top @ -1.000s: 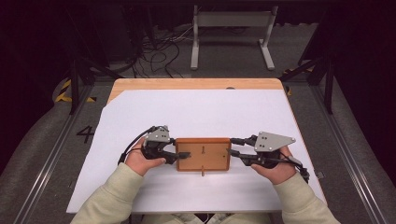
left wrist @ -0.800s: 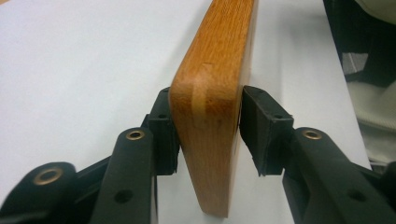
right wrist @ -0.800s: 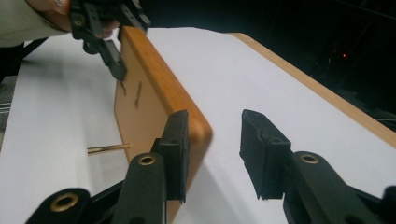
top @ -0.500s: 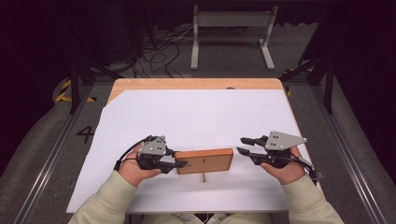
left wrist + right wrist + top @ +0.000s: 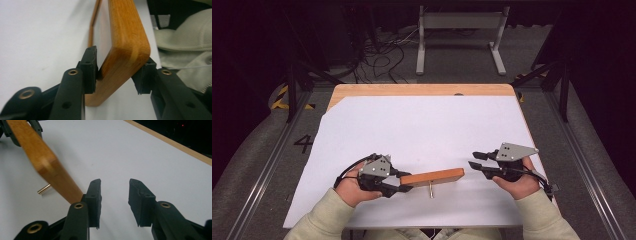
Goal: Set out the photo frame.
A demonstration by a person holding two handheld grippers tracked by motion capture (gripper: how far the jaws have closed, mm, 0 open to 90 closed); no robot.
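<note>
A flat wooden board (image 5: 432, 177) stands tipped up on its long edge over the white sheet, near the table's front. My left gripper (image 5: 406, 182) is shut on its left end. In the left gripper view the board's rounded corner (image 5: 125, 37) sits between the two black pads, both touching it, though the jaws have just been opening a little. A small metal pin (image 5: 430, 189) shows under the board's middle. My right gripper (image 5: 472, 159) stands open just past the board's right end, apart from it. In the right gripper view the board (image 5: 42, 157) slants past the left jaw, with nothing inside the gripper (image 5: 115, 182).
A white sheet (image 5: 427, 125) covers most of the wooden table (image 5: 412, 90). Beyond the far edge, a metal stand (image 5: 459, 22) and loose cables (image 5: 382, 55) lie on the dark floor. Beige sleeves enter from the bottom edge.
The board lay flat between both grippers; now it is tipped on edge in the left gripper alone. The right gripper has let go and drawn off to the right.
</note>
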